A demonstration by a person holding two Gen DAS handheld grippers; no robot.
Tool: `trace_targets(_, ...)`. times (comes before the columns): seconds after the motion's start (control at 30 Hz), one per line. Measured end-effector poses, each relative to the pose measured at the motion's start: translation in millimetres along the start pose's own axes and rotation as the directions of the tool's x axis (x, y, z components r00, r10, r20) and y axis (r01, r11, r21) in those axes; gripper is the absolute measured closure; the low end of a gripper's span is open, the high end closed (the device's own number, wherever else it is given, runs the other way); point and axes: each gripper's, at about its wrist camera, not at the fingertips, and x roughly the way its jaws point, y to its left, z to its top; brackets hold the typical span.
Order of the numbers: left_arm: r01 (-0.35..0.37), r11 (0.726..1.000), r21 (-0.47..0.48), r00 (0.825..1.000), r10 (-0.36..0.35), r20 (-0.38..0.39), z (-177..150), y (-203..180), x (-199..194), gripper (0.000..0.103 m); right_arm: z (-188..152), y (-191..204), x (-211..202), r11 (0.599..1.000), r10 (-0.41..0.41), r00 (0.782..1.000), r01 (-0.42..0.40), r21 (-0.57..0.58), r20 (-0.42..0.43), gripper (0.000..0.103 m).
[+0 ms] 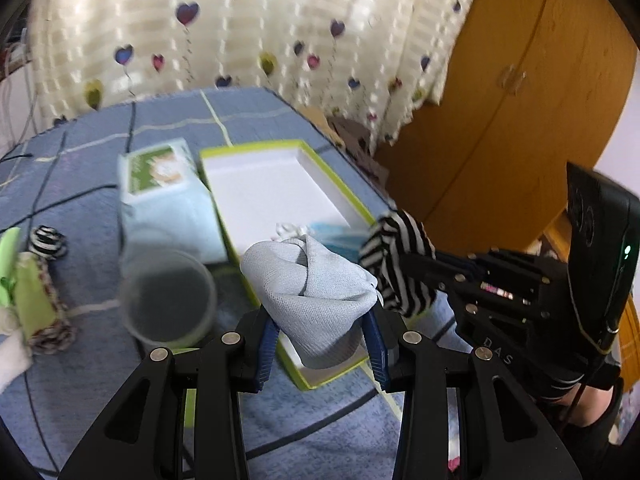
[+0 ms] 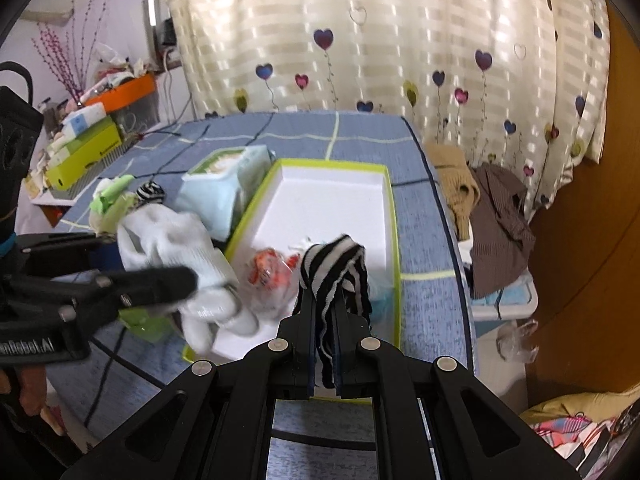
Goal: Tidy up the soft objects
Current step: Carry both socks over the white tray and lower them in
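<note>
Striped sock (image 2: 334,268) hides the right gripper's (image 2: 323,312) shut tips; left gripper (image 1: 320,332) clamps a grey-white sock (image 1: 312,288).

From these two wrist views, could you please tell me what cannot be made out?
- Near end of the green-rimmed box: hidden in the left wrist view by the pale sock in the left tongs.
- Orange item in the box: blurred, unidentifiable, right wrist view.
- Pack label: motion-blurred.
- Striped sock's lower end: hidden between the right tongs.
</note>
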Motion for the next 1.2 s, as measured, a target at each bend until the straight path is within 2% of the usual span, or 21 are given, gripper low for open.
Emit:
trace_targets(0.23,0.004,1.000,-0.002,0.993,-0.004,-0.114,0.3,-3.7,36.9,0.063,-8.9,-14.2,26.6,1.000,0.021,0.998,-0.019,0.024,-0.059,0.097)
trace_targets(0.37,-0.028,1.000,-0.011,0.989,0.026,-0.143,7.0,-2.5,53.8,0.063,-4.2,-20.1,39.8,0.999,0.032,0.997,-0.031,0.023,-0.066,0.097)
trace_targets(0.87,-0.098,0.993,-0.071,0.988,0.088,-0.127,46.6,17.2,81.5,0.063,38.5,-33.7,80.9,0.997,0.071,0.996,-0.071,-0.002,-0.056,0.097)
trace_targets(1.03,-0.090,0.992,-0.087,0.989,0.078,-0.127,50.8,21.6,84.3,0.063,46.5,-37.7,82.5,0.997,0.072,0.996,-0.072,0.002,-0.053,0.096)
trace_targets(1.13,-0.086,0.992,-0.094,0.989,0.073,-0.131,47.4,21.8,81.5,0.062,45.7,-38.8,79.1,0.997,0.071,0.996,-0.071,0.013,-0.059,0.091)
trace_targets(1.2,-0.088,0.992,-0.089,0.989,0.077,-0.127,44.9,20.8,78.2,0.060,43.0,-39.3,74.3,0.998,0.064,0.996,-0.063,0.021,-0.057,0.078)
